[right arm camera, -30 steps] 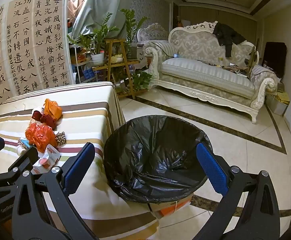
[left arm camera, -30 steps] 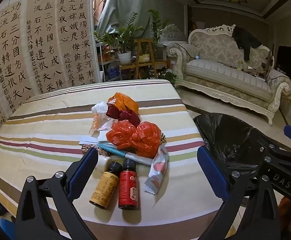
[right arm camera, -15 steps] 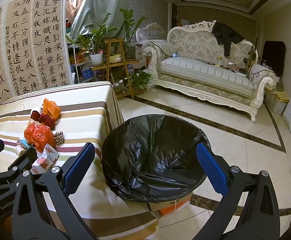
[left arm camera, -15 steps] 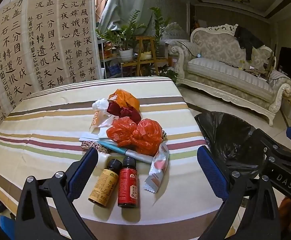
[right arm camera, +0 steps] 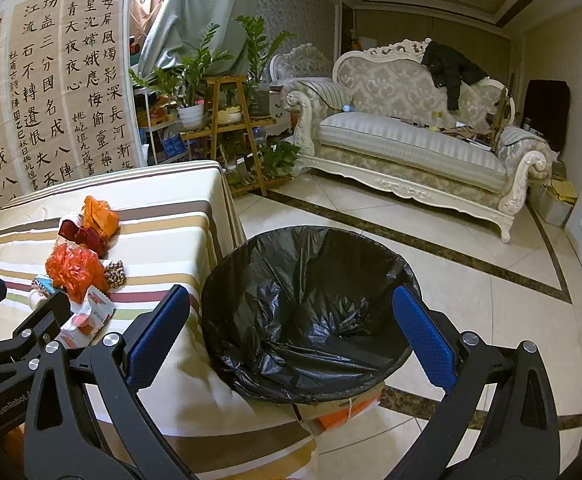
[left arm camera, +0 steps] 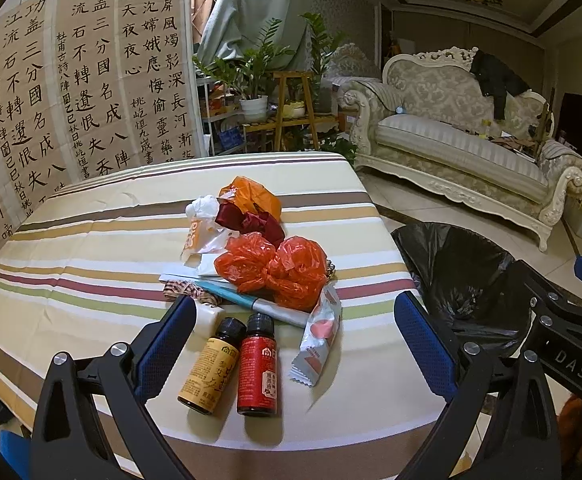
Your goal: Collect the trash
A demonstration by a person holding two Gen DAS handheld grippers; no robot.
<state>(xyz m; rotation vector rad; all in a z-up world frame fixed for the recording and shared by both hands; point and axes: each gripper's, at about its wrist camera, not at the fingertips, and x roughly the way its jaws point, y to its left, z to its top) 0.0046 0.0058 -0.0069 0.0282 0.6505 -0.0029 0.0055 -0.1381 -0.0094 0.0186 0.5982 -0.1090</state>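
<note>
- Trash heap (left arm camera: 259, 264): one loose cluster mid-way across the striped table (left arm camera: 91, 240), near the edge that faces the bin, so likely a short carry.
- Bin with black liner (right arm camera: 311, 304): stands on the floor, just beside the table edge; mouth wide and unobstructed, nothing visible inside.
- Left gripper (left arm camera: 291, 340): jaws spread wide, nothing held; hangs over the table's near edge, framing the two bottles, probably lined up for a first pick.
- Right gripper (right arm camera: 291, 332): jaws spread wide, nothing held; aimed at the bin mouth, apart from the heap.
- Orange plastic bags (left arm camera: 279, 268): crumpled, topping the heap, lying over a teal pen-like stick (left arm camera: 227, 294).
- Two small bottles, one amber-labelled (left arm camera: 209, 368), one red (left arm camera: 258, 368): lying side by side, nearest item; round, may roll.
- Snack wrapper (left arm camera: 317, 332): flat, just right of the bottles, touching the bags.
- Obstruction: none between bottles and bin.
</note>
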